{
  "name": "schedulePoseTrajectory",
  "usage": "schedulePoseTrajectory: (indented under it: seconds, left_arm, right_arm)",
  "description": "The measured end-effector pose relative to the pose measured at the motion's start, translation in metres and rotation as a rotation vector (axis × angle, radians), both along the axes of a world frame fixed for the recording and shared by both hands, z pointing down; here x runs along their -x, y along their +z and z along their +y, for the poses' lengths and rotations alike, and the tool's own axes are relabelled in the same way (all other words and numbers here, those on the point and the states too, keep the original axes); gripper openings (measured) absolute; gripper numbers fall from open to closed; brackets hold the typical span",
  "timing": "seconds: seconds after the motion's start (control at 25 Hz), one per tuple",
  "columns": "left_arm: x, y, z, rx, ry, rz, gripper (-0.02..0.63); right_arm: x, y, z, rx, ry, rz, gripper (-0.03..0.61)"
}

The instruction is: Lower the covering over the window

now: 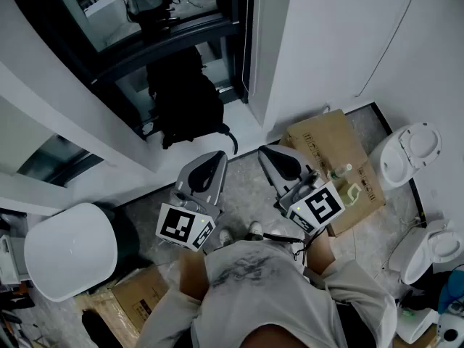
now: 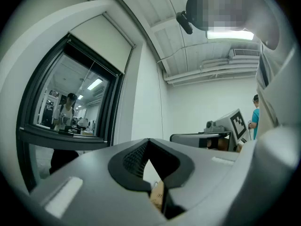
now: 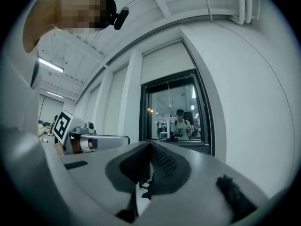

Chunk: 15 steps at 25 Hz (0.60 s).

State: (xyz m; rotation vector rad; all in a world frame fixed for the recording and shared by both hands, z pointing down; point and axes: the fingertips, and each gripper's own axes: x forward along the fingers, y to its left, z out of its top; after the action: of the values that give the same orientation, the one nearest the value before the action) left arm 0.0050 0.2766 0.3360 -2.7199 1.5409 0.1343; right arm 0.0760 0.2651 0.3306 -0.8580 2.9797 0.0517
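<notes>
My left gripper [image 2: 149,142] has its jaws pressed together at the tips, with nothing between them. My right gripper [image 3: 150,145] is closed and empty too. Both face the window [image 2: 70,102], which is not within reach. Only the gripper views show the covering [image 3: 167,62], a pale panel across the top of the glass, and a person [image 3: 180,121] behind the pane. Only the head view shows the black backpack [image 1: 185,96] below the window at upper centre, and the cardboard [image 1: 330,147] at right.
</notes>
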Motion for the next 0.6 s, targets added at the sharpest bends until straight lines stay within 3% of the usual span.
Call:
schedulePoseTrajectory:
  seconds: [0.32, 0.52, 0.6]
  left_arm:
    - [-0.013, 0.002, -0.009, 0.011, -0.022, -0.004, 0.005]
    - [-0.022, 0.002, -0.011, 0.015, -0.045, 0.044, 0.006]
    - [-0.026, 0.004, -0.014, 0.018, -0.045, 0.021, 0.006]
  right_arm:
    - [-0.015, 0.002, -0.007, -0.006, 0.003, -0.010, 0.012]
    - [-0.030, 0.006, -0.012, -0.013, -0.004, -0.014, 0.012]
    - [-0.033, 0.004, -0.015, -0.017, -0.001, -0.019, 0.012]
